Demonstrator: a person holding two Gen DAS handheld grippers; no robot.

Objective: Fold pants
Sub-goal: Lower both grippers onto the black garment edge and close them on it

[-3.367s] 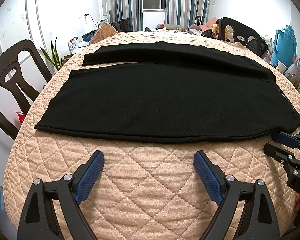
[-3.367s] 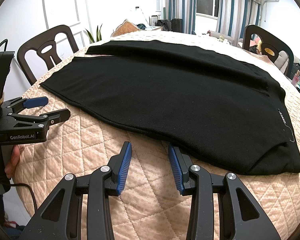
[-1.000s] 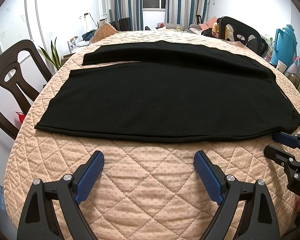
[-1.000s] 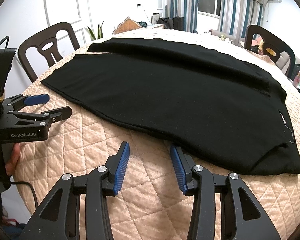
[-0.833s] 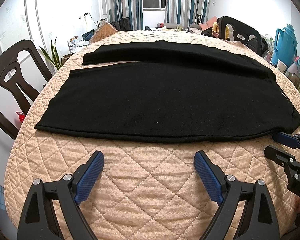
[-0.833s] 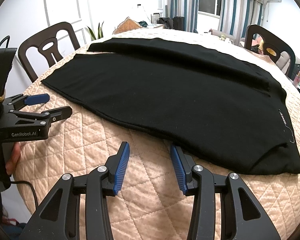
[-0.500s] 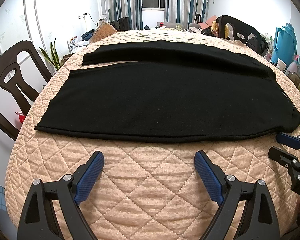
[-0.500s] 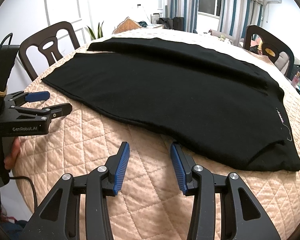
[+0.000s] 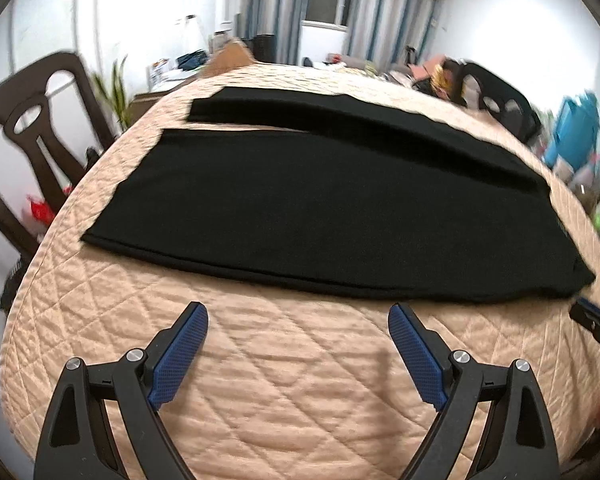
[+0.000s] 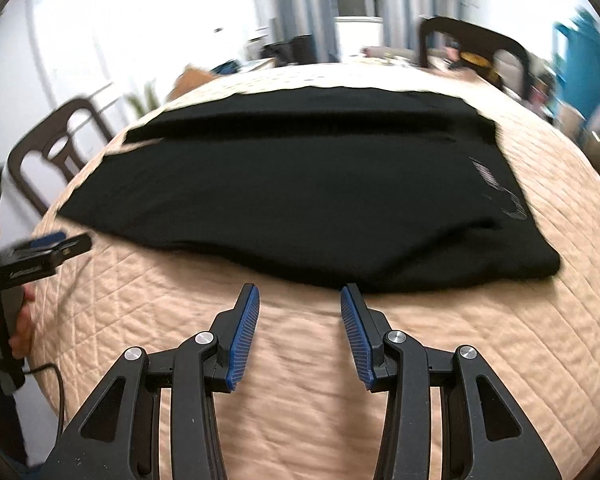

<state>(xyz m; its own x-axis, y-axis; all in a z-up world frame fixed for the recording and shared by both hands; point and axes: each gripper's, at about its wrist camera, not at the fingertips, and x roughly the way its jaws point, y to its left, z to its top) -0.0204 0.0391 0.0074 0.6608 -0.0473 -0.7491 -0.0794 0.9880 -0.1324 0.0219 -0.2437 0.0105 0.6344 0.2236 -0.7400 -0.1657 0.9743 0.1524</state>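
Black pants (image 9: 332, 208) lie flat on a quilted beige table (image 9: 284, 380), legs to the left, waist to the right; they also show in the right wrist view (image 10: 300, 200). My left gripper (image 9: 298, 322) is open and empty, a little short of the pants' near edge. My right gripper (image 10: 299, 298) is open and empty, its tips just at the near hem close to the waist end. The right gripper also shows at the right edge of the left wrist view (image 9: 594, 320), next to the waist corner. The left gripper shows at the left of the right wrist view (image 10: 56, 246).
Dark wooden chairs stand at the table's left (image 9: 24, 140) and far right (image 10: 472, 44). A blue jug (image 9: 576, 128) and clutter stand at the right. A plant (image 9: 116, 88) stands by the left wall. The table edge curves away near both grippers.
Both views are blurred now. The right gripper has swung right toward the waist end and closer to the hem. The left gripper has shifted slightly right. Both stay open.
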